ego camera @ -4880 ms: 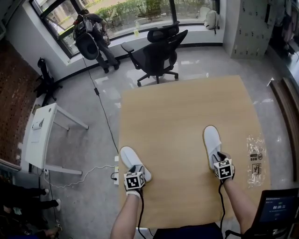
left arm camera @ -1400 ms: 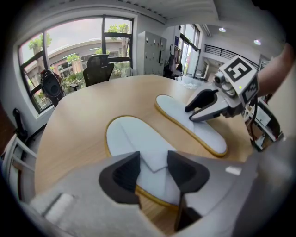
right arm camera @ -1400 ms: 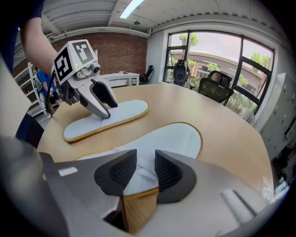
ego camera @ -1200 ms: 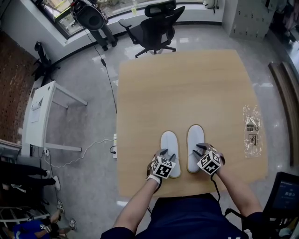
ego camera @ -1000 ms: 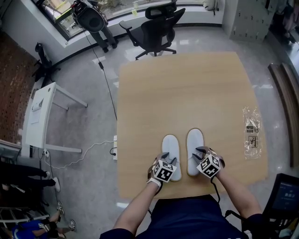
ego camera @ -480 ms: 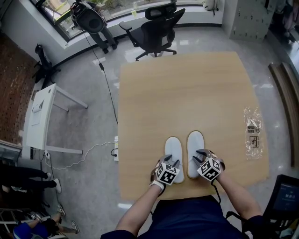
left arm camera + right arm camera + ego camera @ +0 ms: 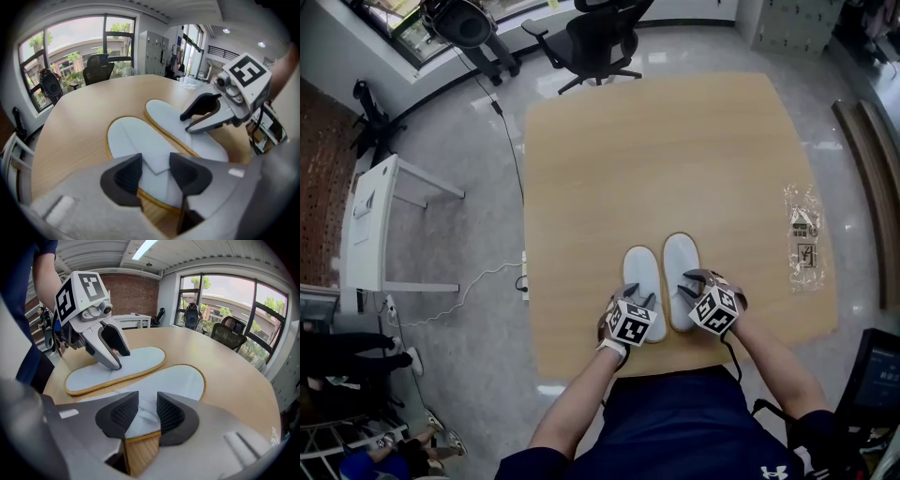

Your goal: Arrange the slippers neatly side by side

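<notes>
Together on the desk point(image 7: 675, 141), close to its near edge, the left slipper point(image 7: 639, 270) and right slipper point(image 7: 680, 261) lie side by side, edges touching. The left claw point(image 7: 636, 296) and right claw point(image 7: 694, 281) cover their near ends. Each claw is slightly spread above its slipper, pinching nothing.

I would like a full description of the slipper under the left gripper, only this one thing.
The left slipper is flat, of pale whitish cloth with a thin tan edge trim. It lies on the wooden table near the person, toe pointing away, close beside the right slipper and parallel to it. A folded flap crosses its heel half. The left claw is over that end, jaws apart.
</notes>
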The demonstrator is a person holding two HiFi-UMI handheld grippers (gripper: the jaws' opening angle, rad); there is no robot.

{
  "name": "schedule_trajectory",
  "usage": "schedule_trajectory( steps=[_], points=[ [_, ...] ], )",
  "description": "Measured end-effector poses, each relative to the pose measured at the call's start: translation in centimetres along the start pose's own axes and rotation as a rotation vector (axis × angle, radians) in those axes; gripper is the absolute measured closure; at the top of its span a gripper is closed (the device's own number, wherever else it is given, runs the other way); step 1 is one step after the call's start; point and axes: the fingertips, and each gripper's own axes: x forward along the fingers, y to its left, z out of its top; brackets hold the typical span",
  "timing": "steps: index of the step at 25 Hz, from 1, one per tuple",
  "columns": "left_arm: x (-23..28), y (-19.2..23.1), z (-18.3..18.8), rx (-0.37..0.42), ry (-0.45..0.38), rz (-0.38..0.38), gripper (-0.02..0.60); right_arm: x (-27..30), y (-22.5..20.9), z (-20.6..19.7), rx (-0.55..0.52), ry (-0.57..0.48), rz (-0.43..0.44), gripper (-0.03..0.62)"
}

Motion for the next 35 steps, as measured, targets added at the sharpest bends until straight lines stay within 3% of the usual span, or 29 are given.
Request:
schedule_trajectory(
  steps=[25,31,35],
  points=[
    [0.0,-0.4,0.2,-0.009,0.004,-0.007,0.391,-0.8,1.4,-0.3,0.056,-0.025,-0.004,0.464],
    [-2.3,0.1,1.9,-0.039,-0.106,0.024,0.368,-3.8,0.5,2.5,0.271,-0.200,-0.054,0.501],
    [-6.4,0.2,4.8,-0.136,-0.243,0.023,0.397,-6.5,-0.5,4.5,0.408,-0.302,-0.092,0.523]
  ],
)
